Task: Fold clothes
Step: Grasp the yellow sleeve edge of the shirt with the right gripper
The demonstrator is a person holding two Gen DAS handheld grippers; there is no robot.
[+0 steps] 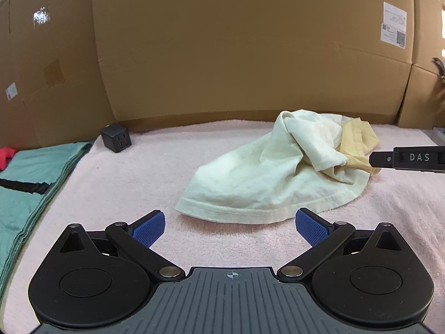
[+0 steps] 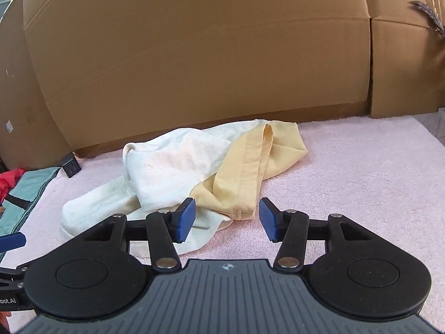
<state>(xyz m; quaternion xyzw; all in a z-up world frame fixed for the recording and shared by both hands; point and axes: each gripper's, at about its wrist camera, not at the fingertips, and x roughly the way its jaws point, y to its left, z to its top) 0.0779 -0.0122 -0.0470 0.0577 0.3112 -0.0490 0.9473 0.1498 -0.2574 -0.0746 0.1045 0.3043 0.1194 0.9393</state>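
A crumpled cream and yellow garment [image 1: 281, 172] lies on the pink towel surface [image 1: 116, 183], its hem towards me. My left gripper [image 1: 230, 226] stands open just in front of that hem, nothing between its blue pads [image 1: 148, 228]. In the right wrist view the same garment [image 2: 178, 167] shows its yellow sleeve [image 2: 247, 178]. My right gripper [image 2: 227, 220] is open, its pads apart on either side of the sleeve's end and not pressing it. The right gripper's black finger [image 1: 411, 158] also shows at the right edge of the left wrist view, beside the yellow part.
Cardboard walls [image 1: 222, 50] close off the back and sides. A small black cube [image 1: 116, 138] sits at the back left. Folded teal cloth [image 1: 30, 178] with a black strap lies at the left, with something red [image 2: 8, 183] beyond it. The pink towel [image 2: 361, 172] extends to the right.
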